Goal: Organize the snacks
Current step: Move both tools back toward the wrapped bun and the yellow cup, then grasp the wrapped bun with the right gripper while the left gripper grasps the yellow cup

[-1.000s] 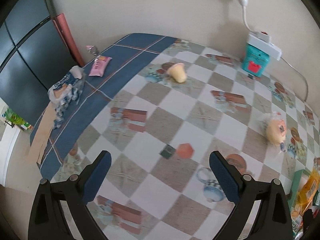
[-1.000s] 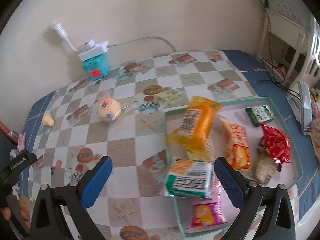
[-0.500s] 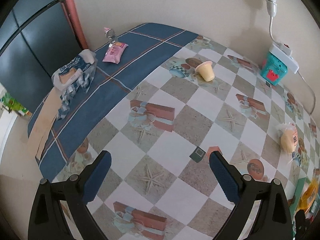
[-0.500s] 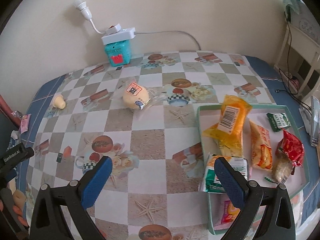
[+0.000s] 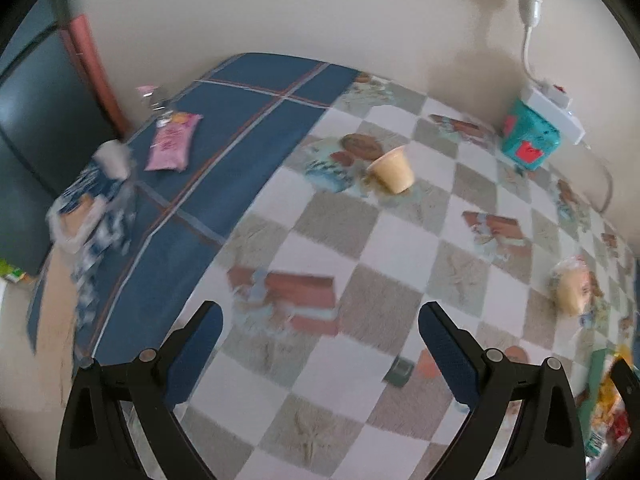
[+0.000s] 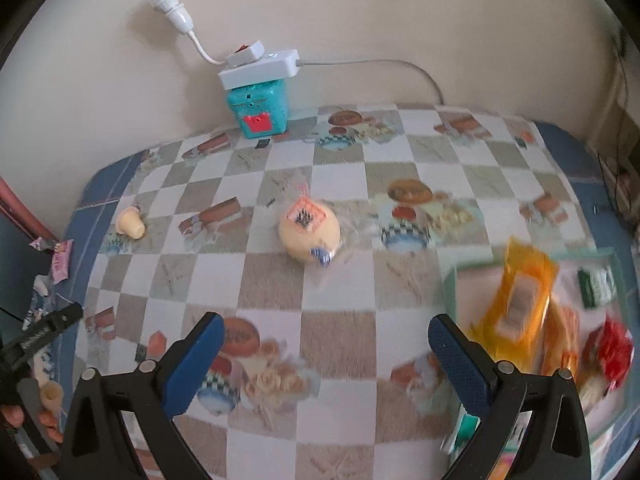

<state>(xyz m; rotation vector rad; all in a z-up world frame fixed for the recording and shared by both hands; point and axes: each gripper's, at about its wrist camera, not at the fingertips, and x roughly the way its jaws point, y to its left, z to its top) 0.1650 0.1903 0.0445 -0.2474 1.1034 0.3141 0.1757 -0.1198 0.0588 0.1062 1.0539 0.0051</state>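
Observation:
A wrapped round bun [image 6: 310,232] with an orange label lies mid-table, ahead of my open right gripper [image 6: 326,346]; it shows at the right in the left wrist view [image 5: 572,290]. A small cream pudding cup [image 5: 392,170] lies tipped over on the checked cloth, far ahead of my open left gripper [image 5: 320,340]; the right wrist view has the cup [image 6: 130,222] at the left. A pink packet [image 5: 172,142] and a blue-white bag [image 5: 94,200] lie on the blue border. The green tray [image 6: 450,284] at the right holds several snack packs, among them an orange pack [image 6: 516,300].
A teal box [image 6: 260,110] with a white power strip [image 6: 260,68] on top stands against the back wall, its cable running right. A dark cabinet [image 5: 36,120] lies beyond the table's left edge. A hand [image 6: 16,416] holds the other gripper at the lower left.
Both grippers have swung: the left view now faces more toward the pudding cup and wall, the right view has turned left so the bun sits centred and the tray slid right. Both stay open.

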